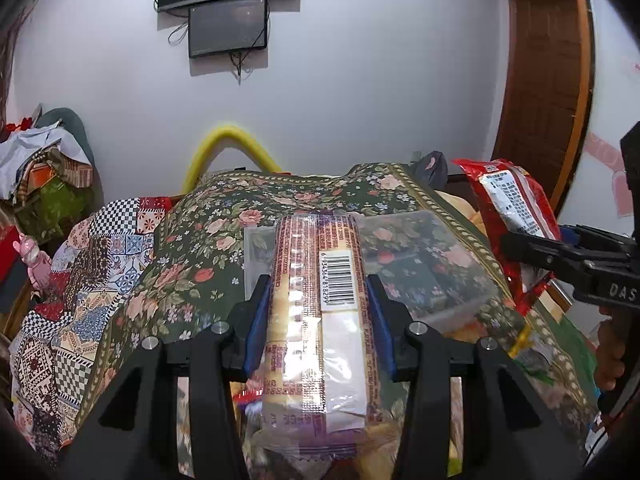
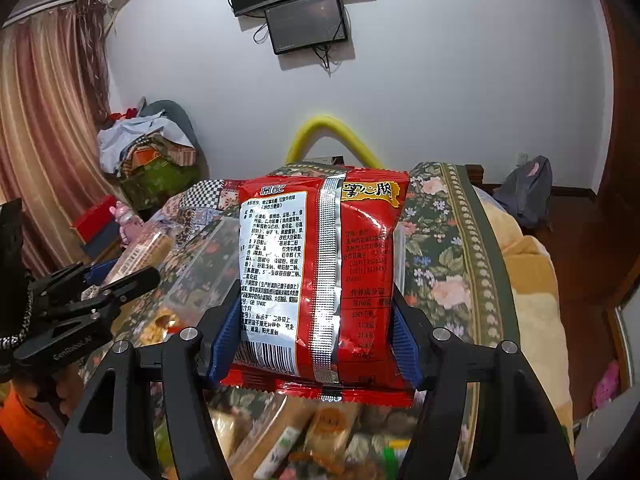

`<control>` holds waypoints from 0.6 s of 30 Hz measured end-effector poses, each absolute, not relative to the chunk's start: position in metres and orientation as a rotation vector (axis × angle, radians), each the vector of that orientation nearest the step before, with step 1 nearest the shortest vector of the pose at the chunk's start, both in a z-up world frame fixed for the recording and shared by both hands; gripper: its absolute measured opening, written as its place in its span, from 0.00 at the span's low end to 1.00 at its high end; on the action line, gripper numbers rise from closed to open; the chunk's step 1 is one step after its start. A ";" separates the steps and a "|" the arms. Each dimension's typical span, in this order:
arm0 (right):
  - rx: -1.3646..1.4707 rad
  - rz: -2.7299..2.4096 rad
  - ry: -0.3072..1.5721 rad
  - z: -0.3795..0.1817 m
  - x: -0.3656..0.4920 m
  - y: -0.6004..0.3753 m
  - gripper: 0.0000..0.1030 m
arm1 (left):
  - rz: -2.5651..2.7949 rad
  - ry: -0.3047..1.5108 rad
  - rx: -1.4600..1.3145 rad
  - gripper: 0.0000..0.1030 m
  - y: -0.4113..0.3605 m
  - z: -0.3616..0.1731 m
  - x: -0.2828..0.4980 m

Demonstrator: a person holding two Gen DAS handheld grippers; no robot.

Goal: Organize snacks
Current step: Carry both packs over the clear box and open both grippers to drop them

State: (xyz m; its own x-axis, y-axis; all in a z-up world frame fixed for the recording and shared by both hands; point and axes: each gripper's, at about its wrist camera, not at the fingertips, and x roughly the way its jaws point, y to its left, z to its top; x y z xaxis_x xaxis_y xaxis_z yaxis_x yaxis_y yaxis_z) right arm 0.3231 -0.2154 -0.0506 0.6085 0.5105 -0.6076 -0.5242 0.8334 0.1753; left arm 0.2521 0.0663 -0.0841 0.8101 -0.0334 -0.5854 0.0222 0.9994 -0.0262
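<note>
My left gripper (image 1: 318,300) is shut on a long clear-wrapped biscuit pack (image 1: 320,320) with a barcode, held above a clear plastic box (image 1: 420,276) on the floral bedspread. My right gripper (image 2: 316,320) is shut on a red snack bag (image 2: 320,264) with a silver seam, back side toward the camera, held above the bed. In the left wrist view the red bag (image 1: 516,216) and right gripper (image 1: 520,250) show at the right. In the right wrist view the left gripper (image 2: 124,276), the biscuit pack (image 2: 144,252) and the clear box (image 2: 200,264) show at the left.
Several loose snack packs (image 2: 304,436) lie on the floral bedspread (image 1: 192,264) below the grippers. A patchwork quilt (image 1: 80,280) lies to the left. A yellow tube (image 1: 228,136), wall screens (image 1: 228,8), a clothes pile (image 1: 44,168) and a wooden door (image 1: 548,60) stand beyond.
</note>
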 end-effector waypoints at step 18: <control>-0.135 0.588 0.888 -0.103 0.382 -0.169 0.60 | -0.037 0.857 -0.066 0.44 0.082 -0.145 0.351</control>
